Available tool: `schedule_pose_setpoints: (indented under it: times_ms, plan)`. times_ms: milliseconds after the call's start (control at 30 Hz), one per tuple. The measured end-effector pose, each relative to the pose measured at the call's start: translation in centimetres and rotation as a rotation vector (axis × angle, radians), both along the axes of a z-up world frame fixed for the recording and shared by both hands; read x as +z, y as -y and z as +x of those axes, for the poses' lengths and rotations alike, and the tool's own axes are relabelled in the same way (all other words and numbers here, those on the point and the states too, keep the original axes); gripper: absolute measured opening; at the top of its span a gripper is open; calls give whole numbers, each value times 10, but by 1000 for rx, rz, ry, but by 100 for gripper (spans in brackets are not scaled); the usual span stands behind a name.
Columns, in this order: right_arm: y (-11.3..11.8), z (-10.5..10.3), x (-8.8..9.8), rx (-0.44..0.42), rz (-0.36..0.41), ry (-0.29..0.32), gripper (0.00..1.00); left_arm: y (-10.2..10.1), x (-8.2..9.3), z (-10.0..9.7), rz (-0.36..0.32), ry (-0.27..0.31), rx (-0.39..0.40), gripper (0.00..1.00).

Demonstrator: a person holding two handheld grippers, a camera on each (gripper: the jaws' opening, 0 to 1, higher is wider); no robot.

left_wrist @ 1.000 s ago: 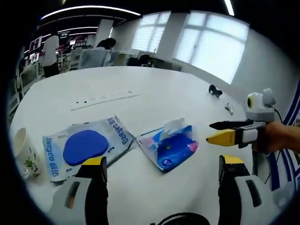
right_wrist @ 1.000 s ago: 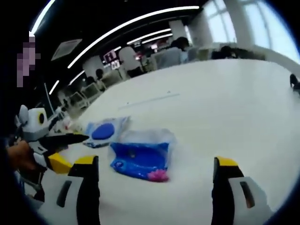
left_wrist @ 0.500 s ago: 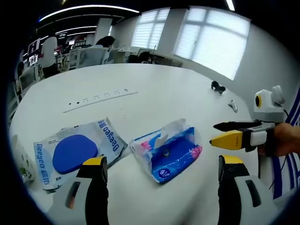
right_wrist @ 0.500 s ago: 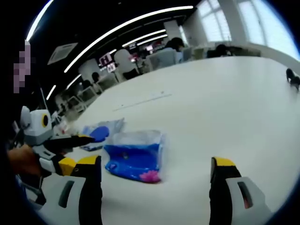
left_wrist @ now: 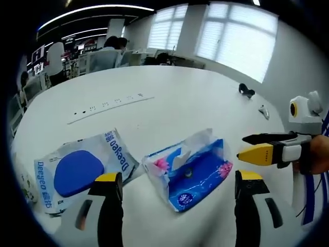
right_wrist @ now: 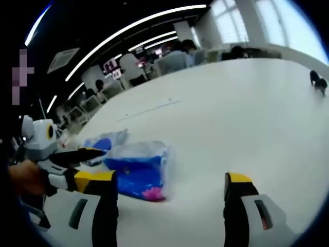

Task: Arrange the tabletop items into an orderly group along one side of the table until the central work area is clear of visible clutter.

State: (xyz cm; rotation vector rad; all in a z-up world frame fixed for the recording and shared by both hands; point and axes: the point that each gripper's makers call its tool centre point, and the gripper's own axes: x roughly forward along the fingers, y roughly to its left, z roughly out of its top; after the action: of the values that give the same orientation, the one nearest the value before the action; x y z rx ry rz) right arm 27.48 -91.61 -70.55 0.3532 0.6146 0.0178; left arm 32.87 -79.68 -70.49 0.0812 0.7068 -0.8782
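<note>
In the left gripper view, my left gripper [left_wrist: 172, 181] has its two yellow-tipped jaws wide apart, and they hold nothing. They hang over the big white table [left_wrist: 169, 103]. Between the jaws, a bit farther out, lies the blue tissue pack [left_wrist: 189, 168]. It lies flat, and a white tissue sticks up out of its top. Just left of it, very close, lies the wipes pack [left_wrist: 82, 167]. That one is pale with a big blue patch on it. I cannot tell if the two packs touch. At the far left edge I see a bit of a cup [left_wrist: 24, 181], but it is too dim to say more. A thin grey strip [left_wrist: 109, 102] runs across the table farther off. Far away to the right sit a small dark thing [left_wrist: 247, 91] and a small pale thing [left_wrist: 263, 110]. My right gripper [left_wrist: 254, 146] comes in from the right, with a hand [left_wrist: 318, 160] behind it. Its jaws stand a little apart, gripping nothing.

In the right gripper view, my right gripper [right_wrist: 170, 180] is spread open and empty. The blue tissue pack [right_wrist: 138, 170] lies near its left jaw. The wipes pack [right_wrist: 105, 143] is beyond it. My left gripper [right_wrist: 90, 164] comes in from the left, near the packs. People [right_wrist: 180, 51] sit at desks far behind.
</note>
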Motion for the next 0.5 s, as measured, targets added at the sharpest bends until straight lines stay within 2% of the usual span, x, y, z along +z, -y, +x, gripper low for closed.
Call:
schedule_pose_setpoints:
  times_ms: [100,300,433,500]
  plan:
    - [-2,3,-1,3,0,-4,77,-2,-3,1,30,3,3,80]
    - [-6,11,-4,15,5,-4,74,-4,-6,4,43,12,9,73]
    - [-8,13,-6,23,5,-12,69,-5,-8,5,57,19,10,67]
    - [-11,14,-6,35,9,-15,63,-6,-11,5,61,11,14,62]
